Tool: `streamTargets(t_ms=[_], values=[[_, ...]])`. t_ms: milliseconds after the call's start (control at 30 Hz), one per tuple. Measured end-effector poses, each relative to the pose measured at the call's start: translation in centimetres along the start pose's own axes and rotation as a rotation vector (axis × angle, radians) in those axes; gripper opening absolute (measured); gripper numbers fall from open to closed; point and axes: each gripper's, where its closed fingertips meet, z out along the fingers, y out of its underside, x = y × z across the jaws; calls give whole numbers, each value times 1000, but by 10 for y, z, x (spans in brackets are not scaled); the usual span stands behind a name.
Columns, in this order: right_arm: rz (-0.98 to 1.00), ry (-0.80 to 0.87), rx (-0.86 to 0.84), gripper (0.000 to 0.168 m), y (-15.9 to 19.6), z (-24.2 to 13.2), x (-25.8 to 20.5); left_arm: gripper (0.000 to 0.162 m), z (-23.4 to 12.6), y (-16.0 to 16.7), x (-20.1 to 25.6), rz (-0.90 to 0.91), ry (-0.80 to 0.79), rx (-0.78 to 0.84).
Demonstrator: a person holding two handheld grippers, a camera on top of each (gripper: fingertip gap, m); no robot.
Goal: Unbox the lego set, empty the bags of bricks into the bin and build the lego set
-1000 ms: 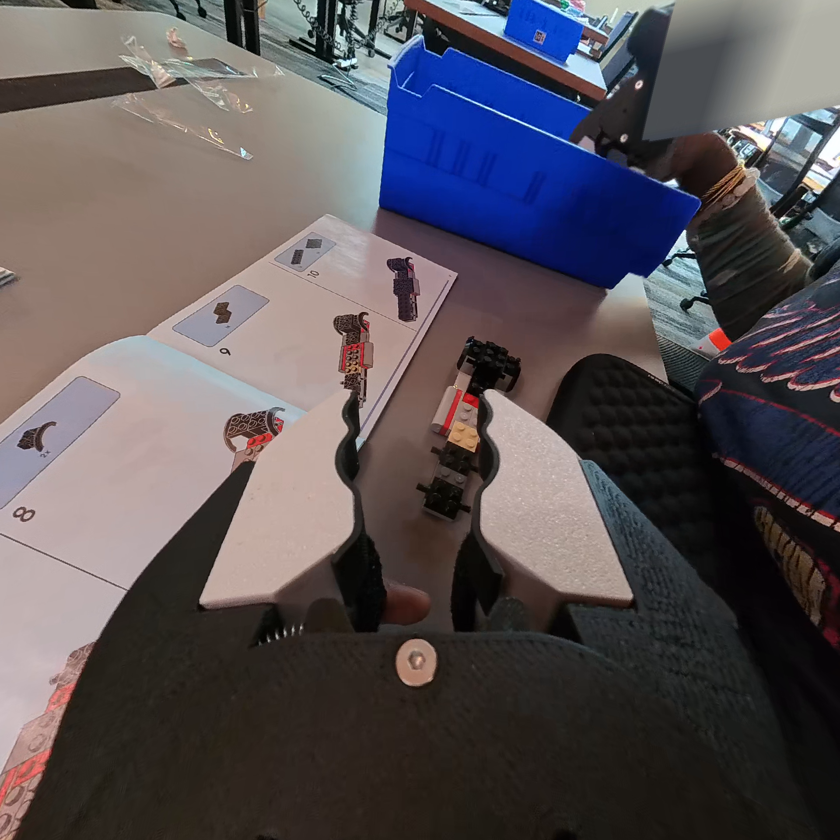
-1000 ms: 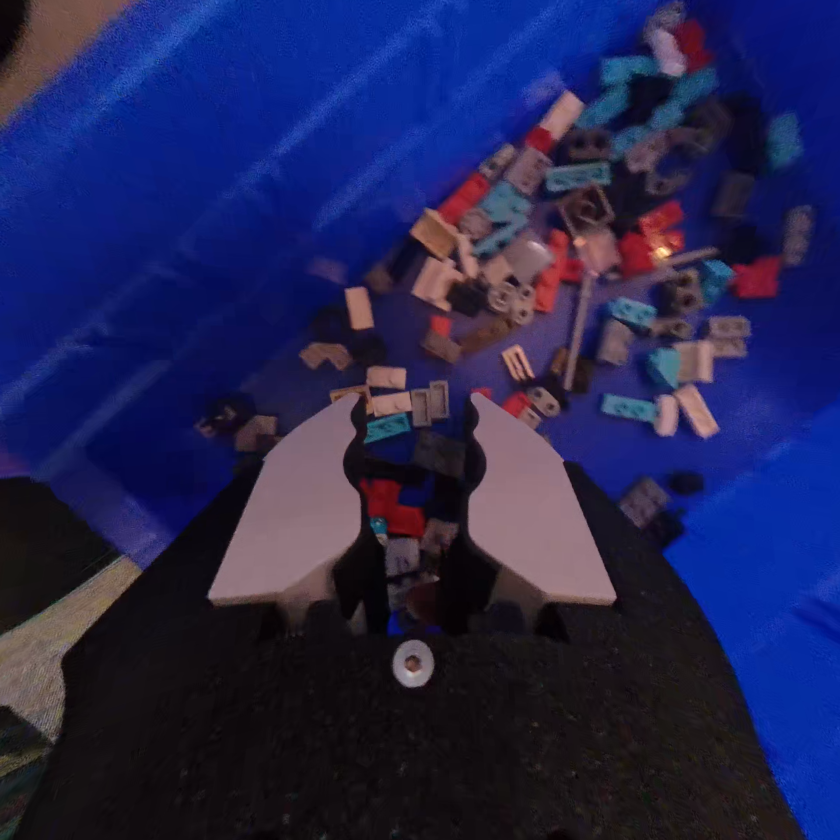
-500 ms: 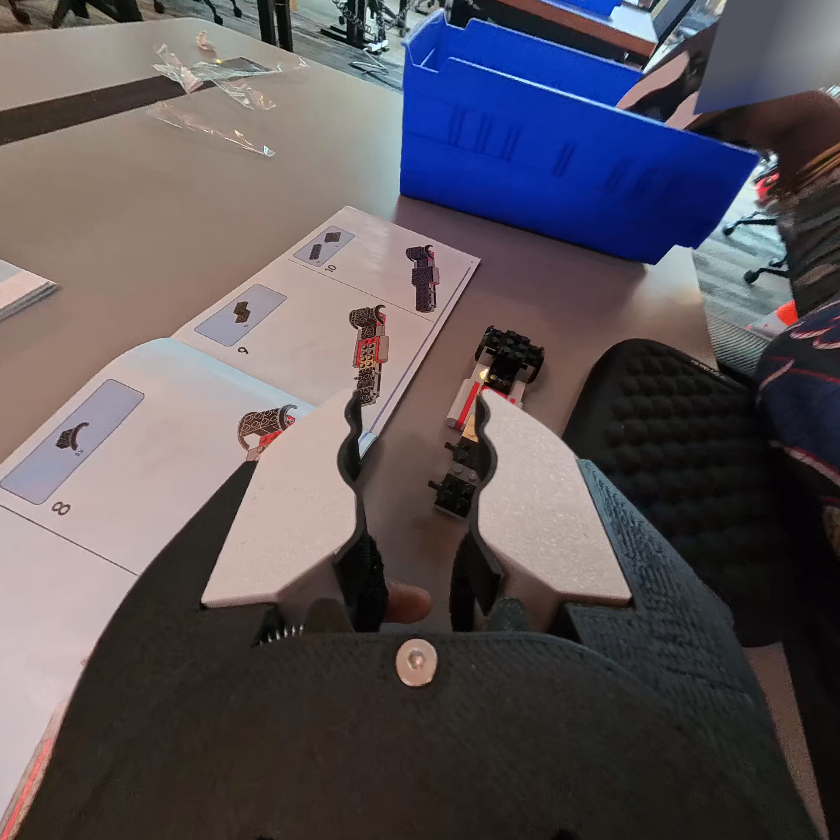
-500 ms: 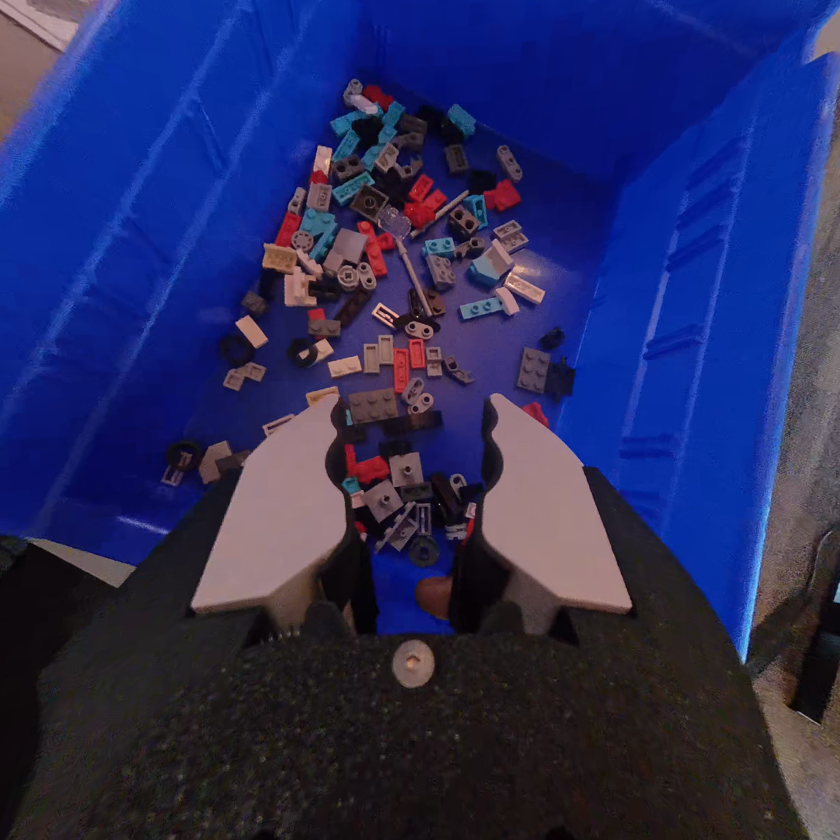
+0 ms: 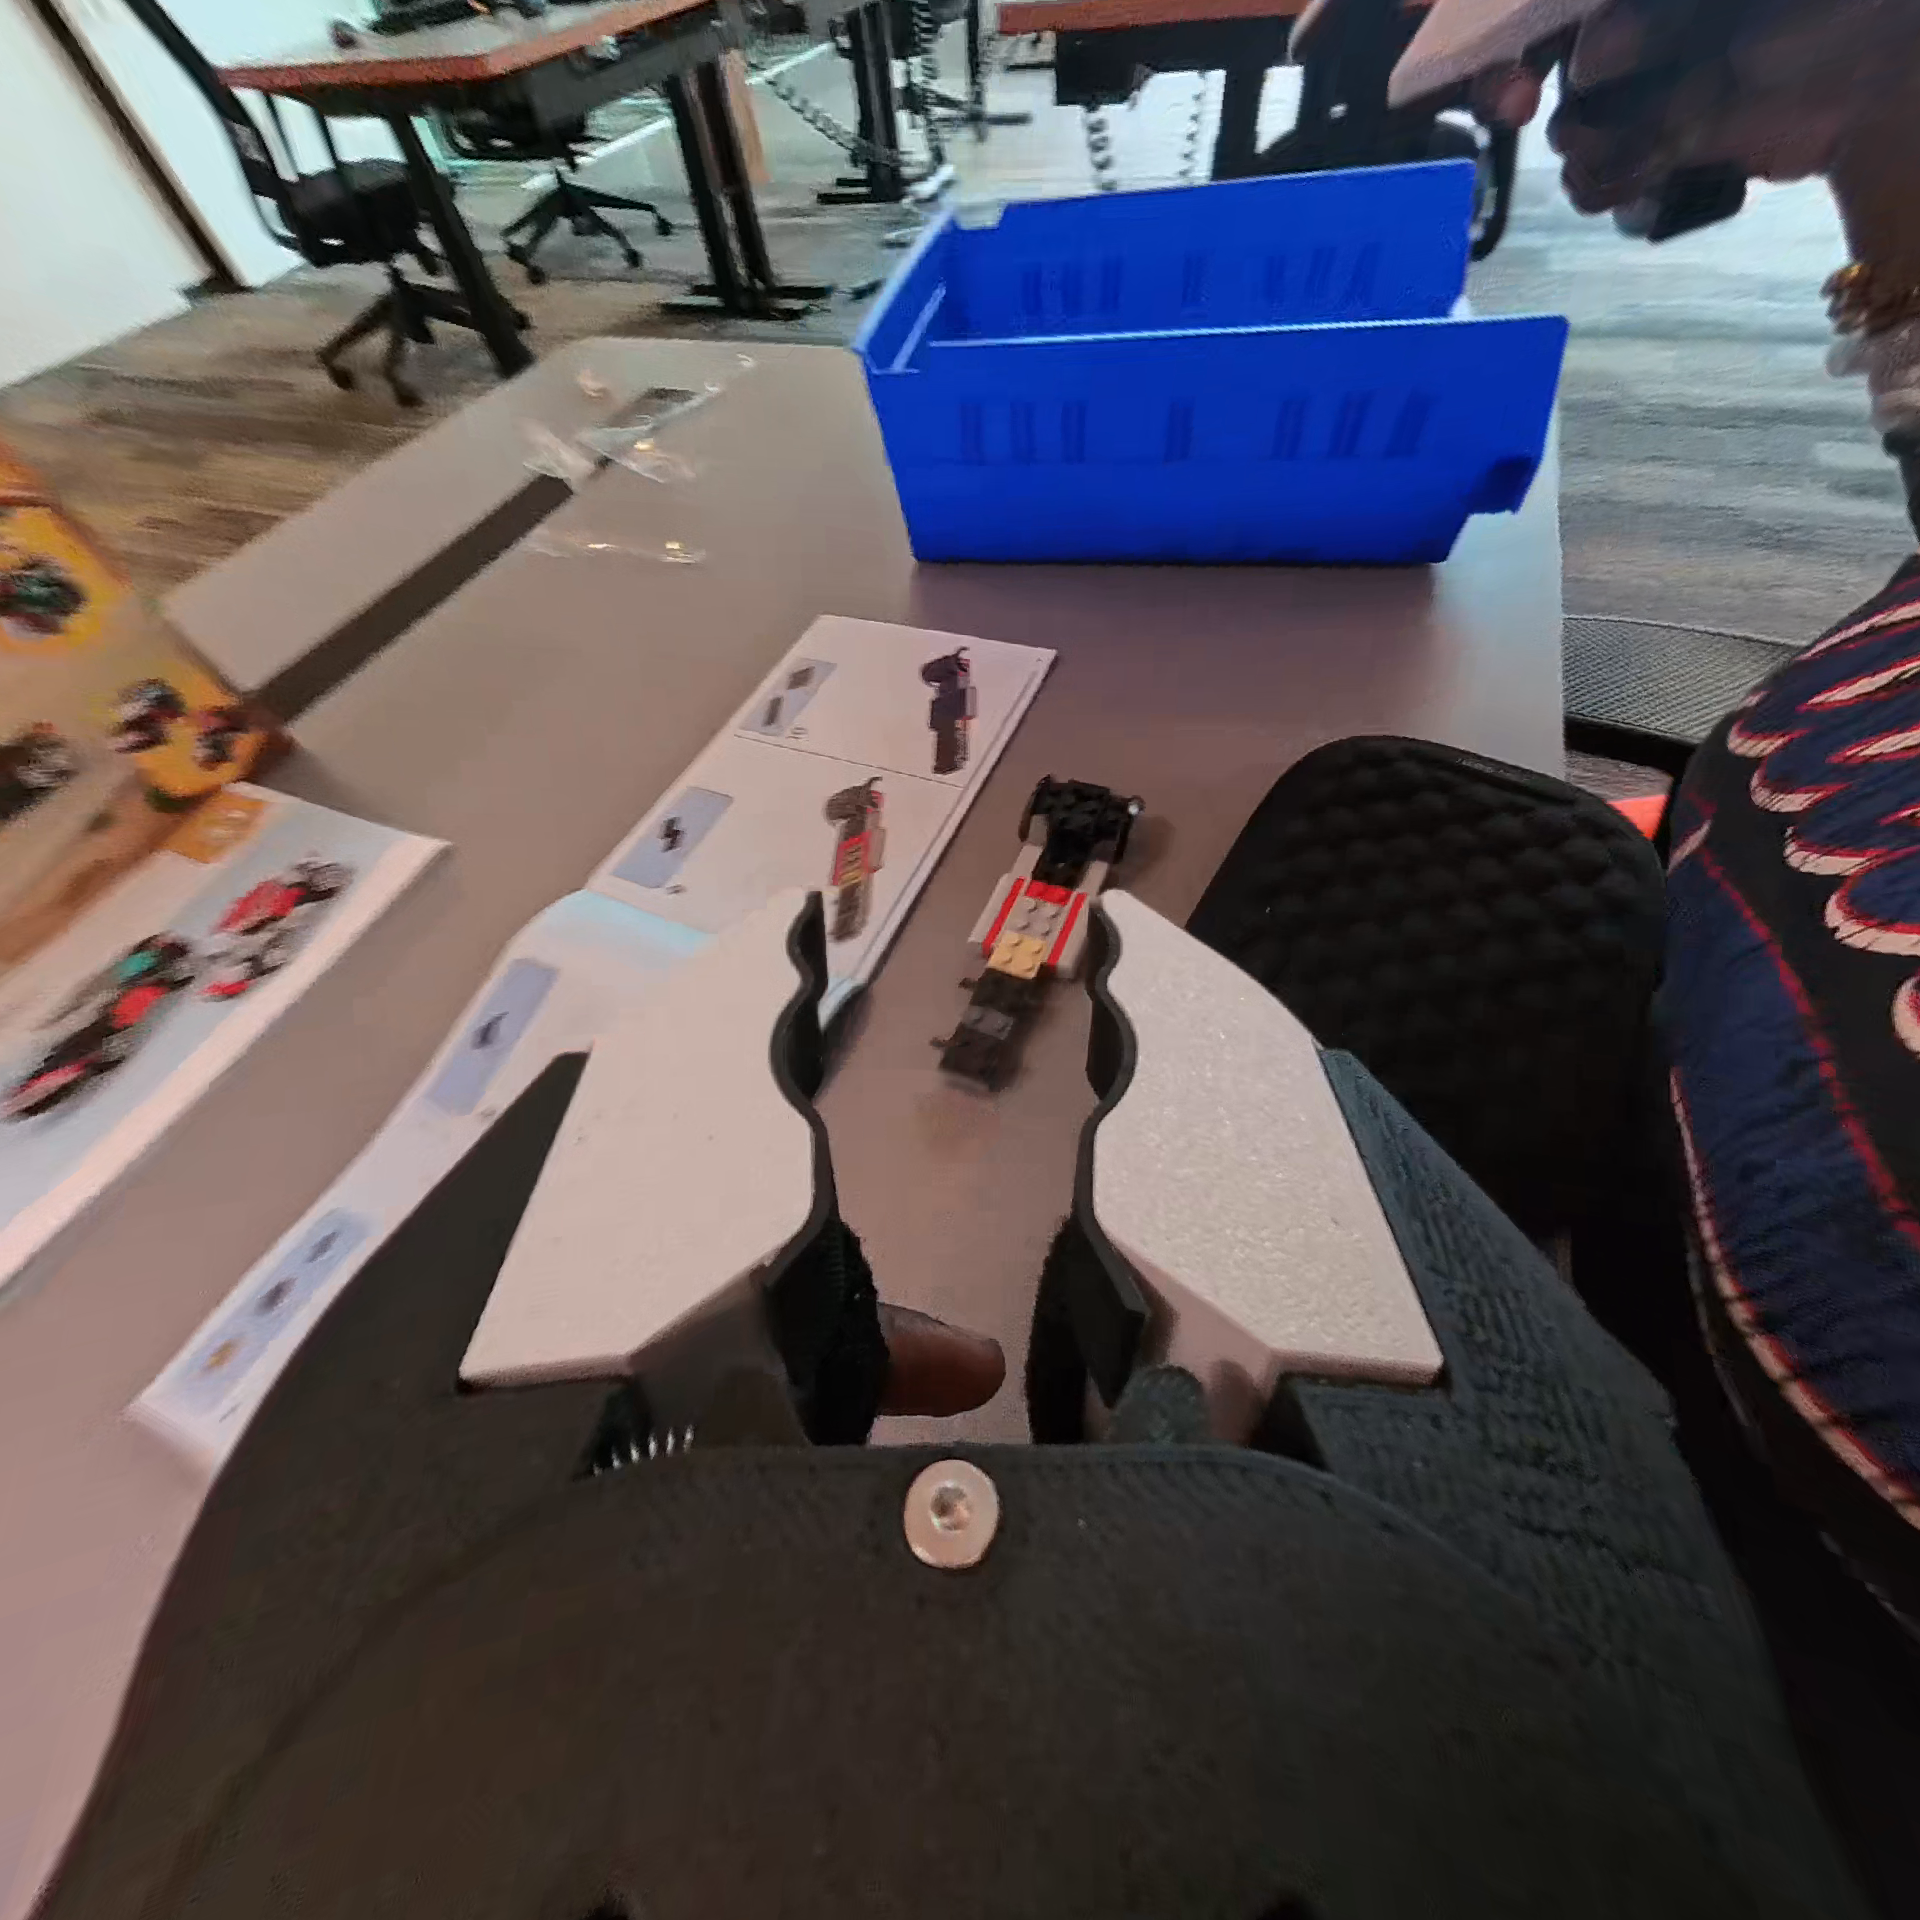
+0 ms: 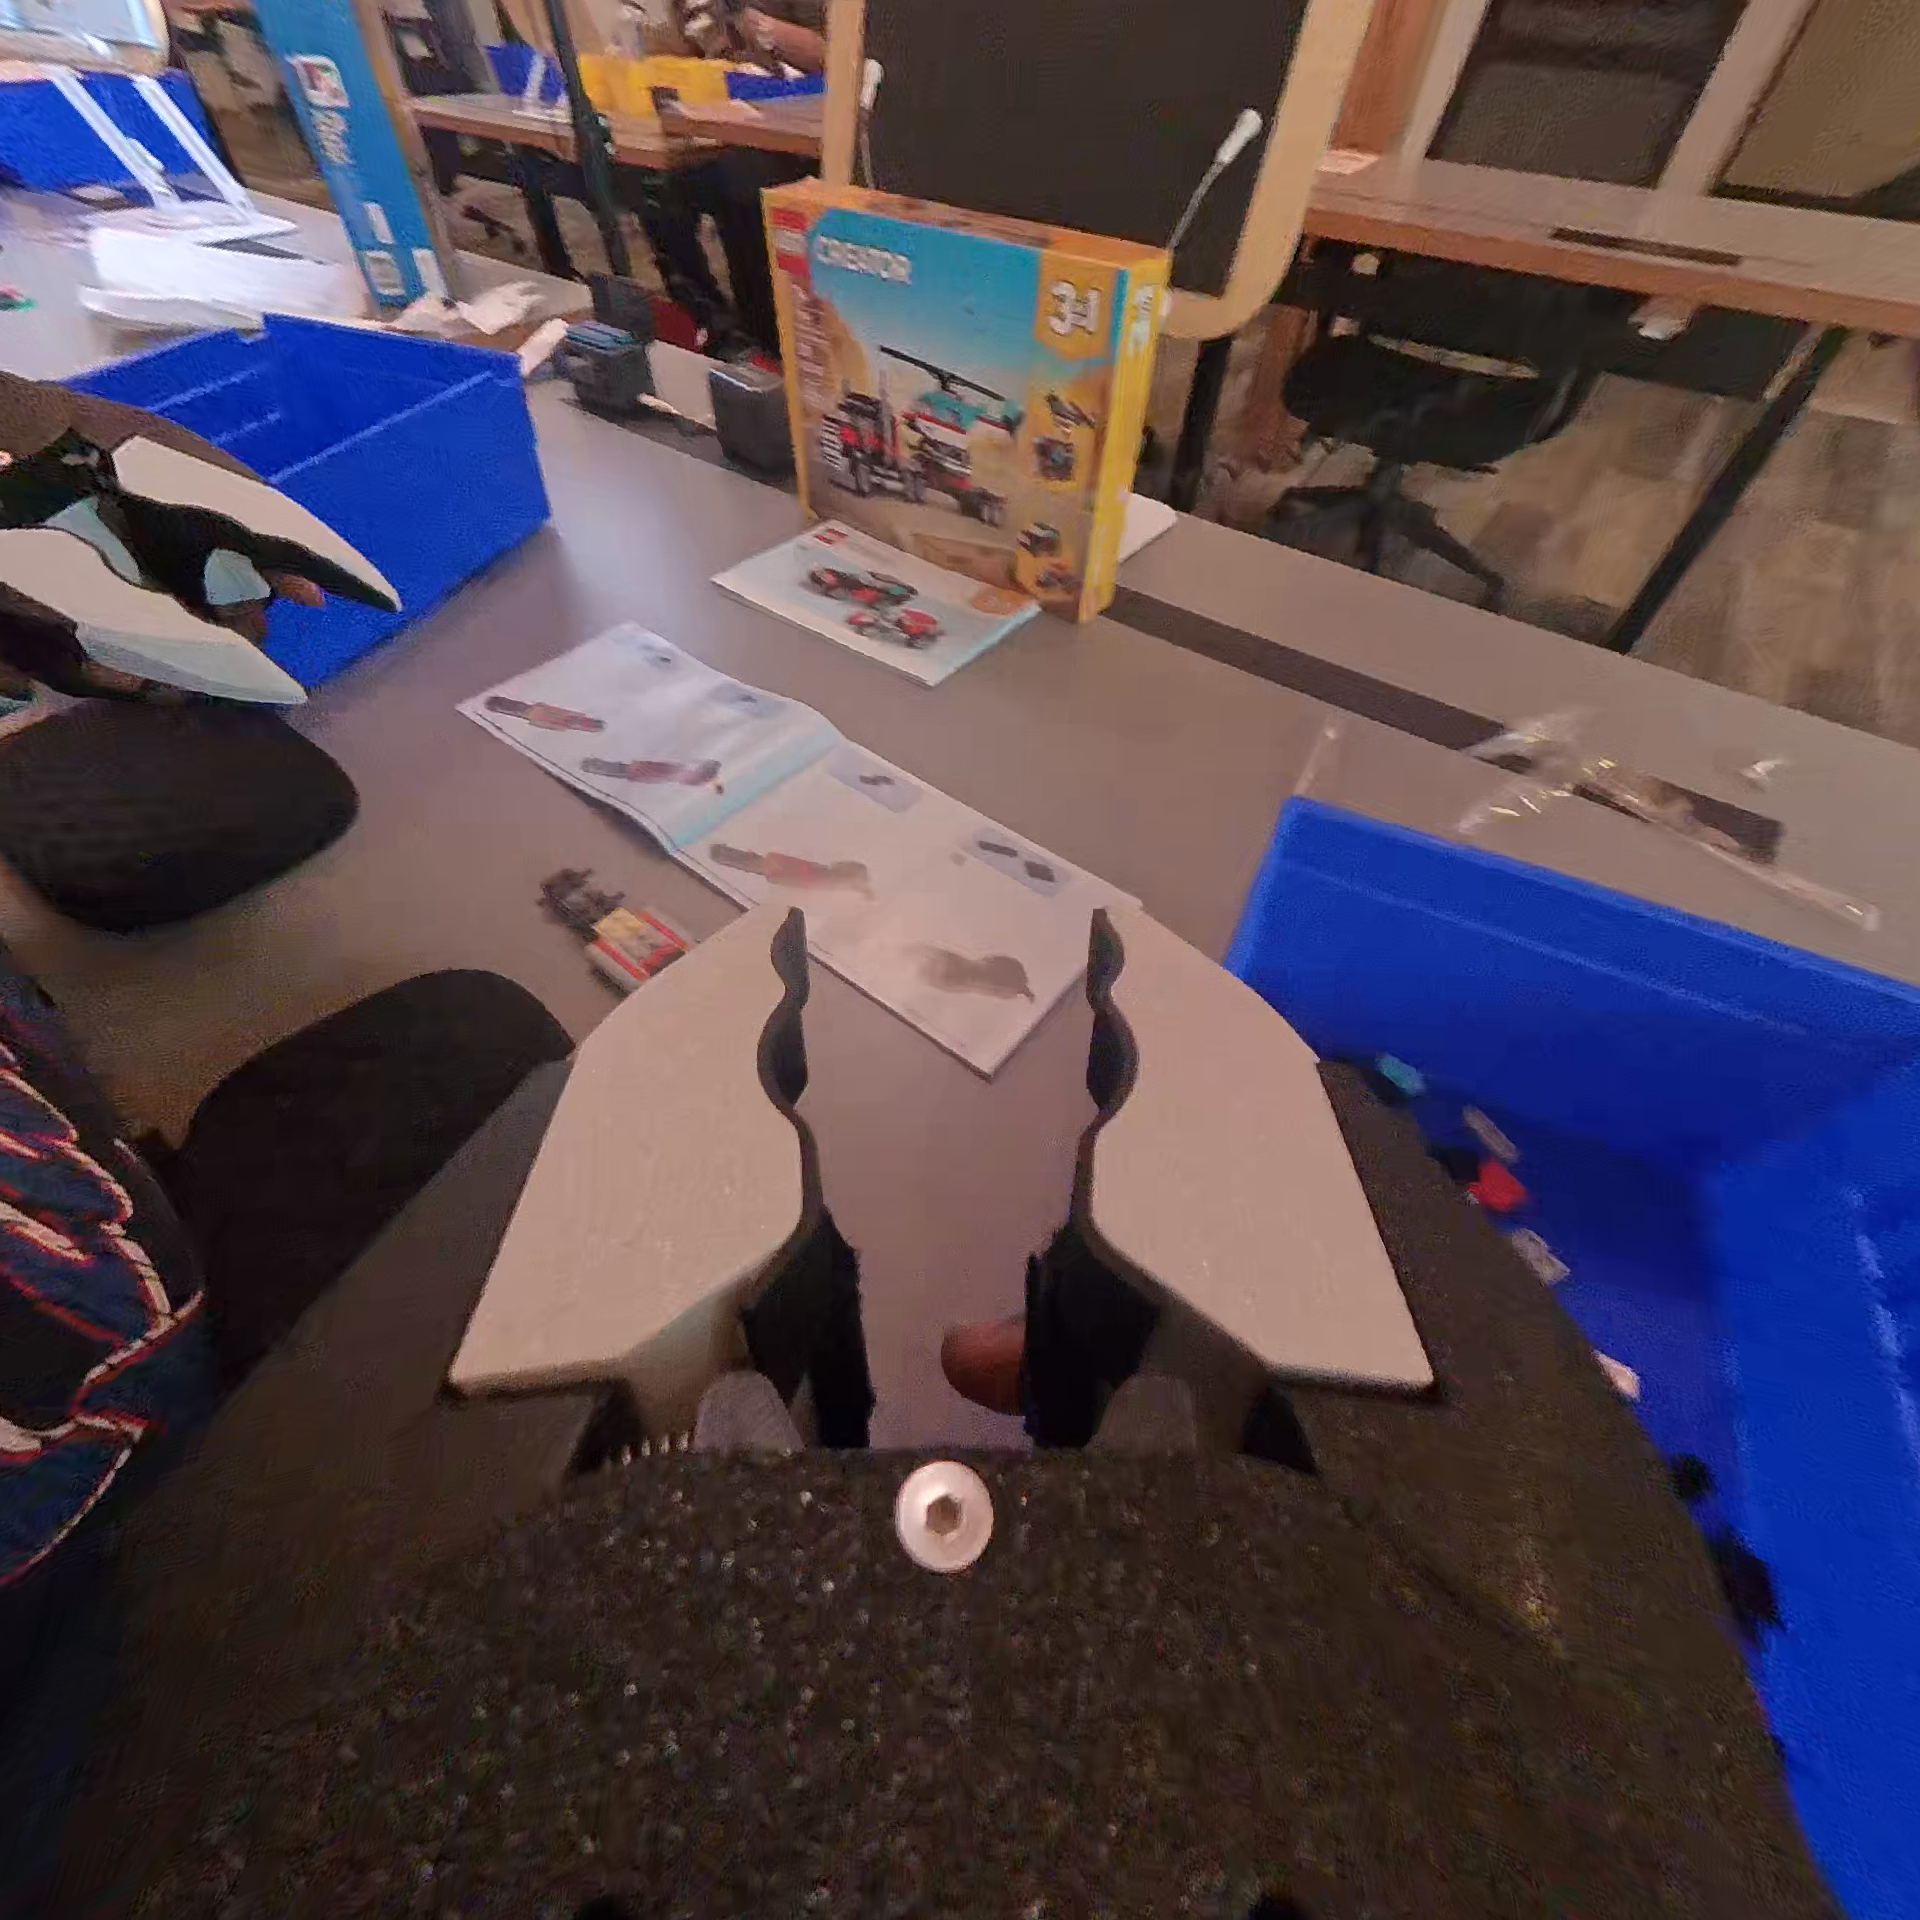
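Note:
A small part-built Lego assembly [image 5: 1029,935] of black, grey, red and tan bricks lies on the grey table beside the open instruction booklet [image 5: 831,748]. My left gripper [image 5: 951,920] is open and empty, just short of the assembly. My right gripper [image 6: 945,935] is open and empty, above the table next to the blue bin [image 6: 1558,987]. Several loose bricks [image 6: 1496,1184] lie in the bin. The right wrist view also shows the assembly [image 6: 623,930], the booklet [image 6: 790,821] and the left gripper [image 6: 338,649] at far left.
The Lego box [image 6: 966,405] stands at the back with a second booklet [image 6: 883,603] in front of it. Empty plastic bags [image 6: 1662,810] lie behind the bin. A second blue bin [image 6: 364,436] is at far left. Black padded rests [image 5: 1434,935] sit at the near edge. My right fingertips sit around 25 cm from my left ones.
My right gripper has come up out of the blue bin, empty, and now faces across the table. My left gripper has shifted so the assembly shows between its fingers.

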Motion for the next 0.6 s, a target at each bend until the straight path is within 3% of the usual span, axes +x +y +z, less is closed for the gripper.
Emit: streamTargets(t_ms=[167,267,333,467,600], values=[[32,-143,73,52,-11,66,-48,48,-90,19,-44,-3,-238,-150],[76,-117,187,52,-16,103,-56,47,-149,56,-83,-40,-441,-331],[101,-39,231,51,-11,122,-51,46,-178,89,-98,-143,-497,-458],[54,132,236,46,6,136,-36,47,-176,135,-70,-357,-281,-577],[-7,199,217,44,13,133,-33,45,-166,154,-59,-212,-234,-655]])
